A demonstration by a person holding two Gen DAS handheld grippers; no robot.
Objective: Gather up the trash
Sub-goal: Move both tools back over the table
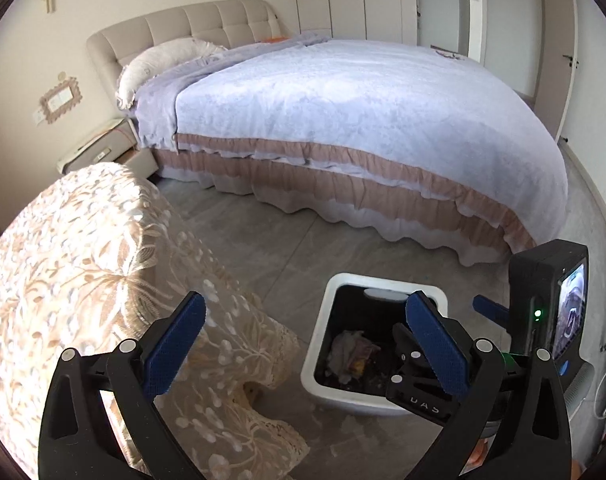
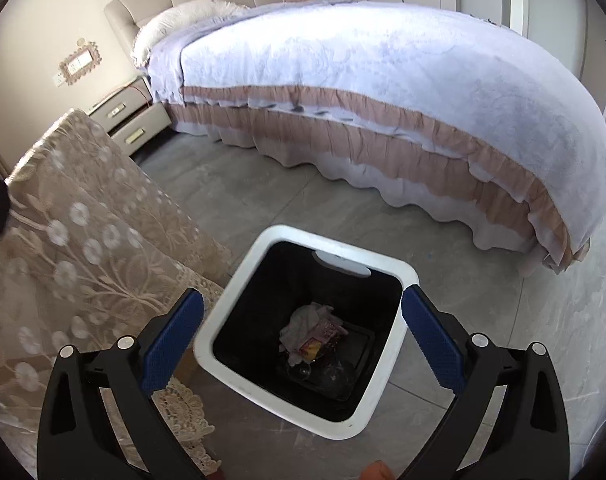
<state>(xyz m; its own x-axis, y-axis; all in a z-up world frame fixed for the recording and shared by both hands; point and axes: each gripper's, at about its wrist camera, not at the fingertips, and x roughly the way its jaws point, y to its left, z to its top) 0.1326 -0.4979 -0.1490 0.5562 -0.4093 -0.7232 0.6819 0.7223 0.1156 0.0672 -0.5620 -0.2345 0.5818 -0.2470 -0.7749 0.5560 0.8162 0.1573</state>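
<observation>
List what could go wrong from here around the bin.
1. The right tool hangs open right over the white bin; lowering it may knock the rim.
2. The lace cloth drapes beside the bin and could snag a finger.
3. The two tools sit close together and could collide.

One bin (image 2: pixel 219 344); one bed (image 2: pixel 383 80)

Bed (image 2: pixel 383 80) w/ pillow (image 2: pixel 183 20), nightstand (image 2: pixel 131 116), lace-covered table (image 2: pixel 83 240).

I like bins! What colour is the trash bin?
White trash bin, black inside; clearest in right wrist view.
</observation>
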